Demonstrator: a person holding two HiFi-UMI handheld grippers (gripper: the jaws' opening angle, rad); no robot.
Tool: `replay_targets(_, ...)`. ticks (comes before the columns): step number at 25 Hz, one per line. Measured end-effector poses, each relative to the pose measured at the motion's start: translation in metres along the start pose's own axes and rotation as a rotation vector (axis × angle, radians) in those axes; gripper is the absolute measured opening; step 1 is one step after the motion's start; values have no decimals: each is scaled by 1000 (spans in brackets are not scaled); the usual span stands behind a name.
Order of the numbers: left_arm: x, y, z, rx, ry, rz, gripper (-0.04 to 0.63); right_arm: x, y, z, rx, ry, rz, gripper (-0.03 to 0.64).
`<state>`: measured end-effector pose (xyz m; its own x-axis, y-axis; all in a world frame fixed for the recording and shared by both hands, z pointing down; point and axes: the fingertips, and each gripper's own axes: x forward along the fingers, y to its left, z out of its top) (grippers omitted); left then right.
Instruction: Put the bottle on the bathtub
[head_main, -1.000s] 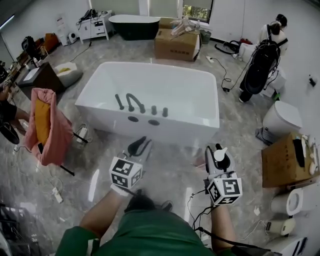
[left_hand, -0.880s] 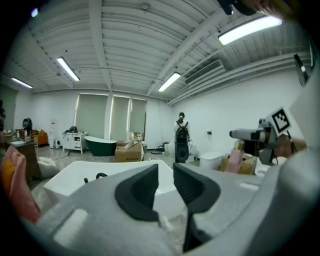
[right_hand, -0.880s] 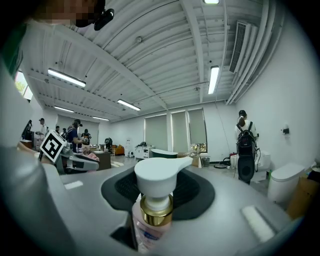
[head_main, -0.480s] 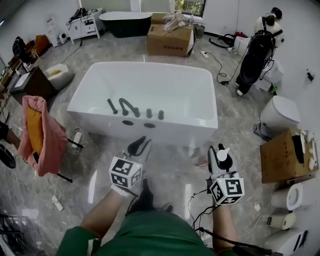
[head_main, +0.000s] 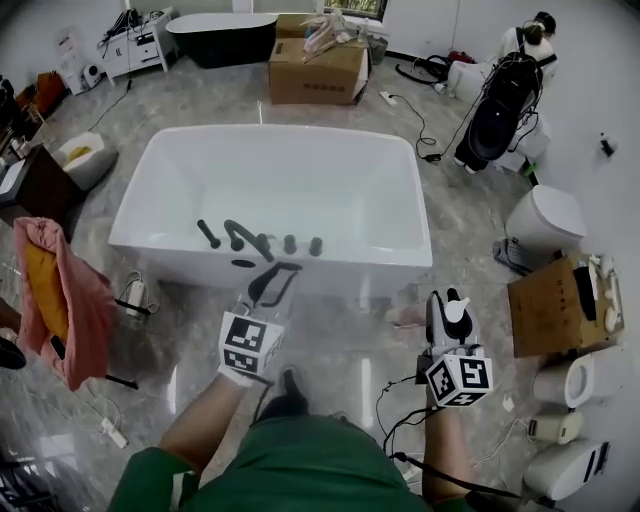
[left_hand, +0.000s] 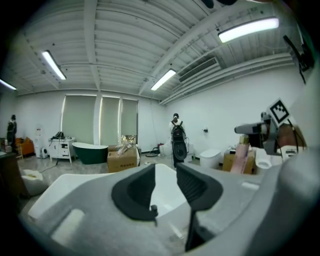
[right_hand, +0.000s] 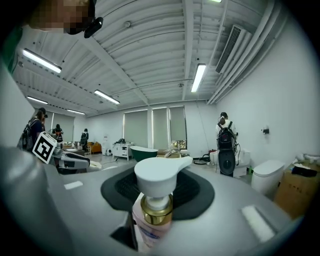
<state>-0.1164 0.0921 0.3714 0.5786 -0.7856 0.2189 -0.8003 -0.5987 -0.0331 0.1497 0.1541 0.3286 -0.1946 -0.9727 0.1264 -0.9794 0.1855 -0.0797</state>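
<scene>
Grey polished floor all round, and dead centre sits the white bathtub, with black faucet fittings lined up along its near rim. At the back there's a dark tub and a cardboard box. Over on the left hangs a pink cloth, a toilet stands on the right, and a person is in the far right corner.

Down front, the left tool is up by the bathtub's near side, close to those fittings. Its own view shows the jaws parted with nothing between them, just the white of the bathtub through the gap. Whether it touches the rim, the head view doesn't settle.

Now the right tool: it's clenched on the bottle, both dark pads pressed against it. That's a white pump head, a gold collar and a pale pink body, held roughly upright with the spout pointing to the right in the right gripper view. In the head view the bottle is above the floor, off the bathtub's near right corner and clear of the rim.
</scene>
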Motion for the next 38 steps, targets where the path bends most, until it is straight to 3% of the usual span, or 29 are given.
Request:
replay_targets(5,19,56,7,40,-24,43,226,41,4,9,-2,-9,-54,144)
replay_targets(13,29,123,-18,-41,15,107,215,87,11,3,-23,23,-78,144)
replay_targets(22,75,113,-31,-47,64,58,166,143,-14,-21,-23,47,-42,144)
replay_targets(30,132,126,-15,-32,103,133,166,208,-45,-42,-32,50,41,144)
replay_targets(38,208,112,-20,-54,149,184,158,275,-86,-72,-46,87,140,144)
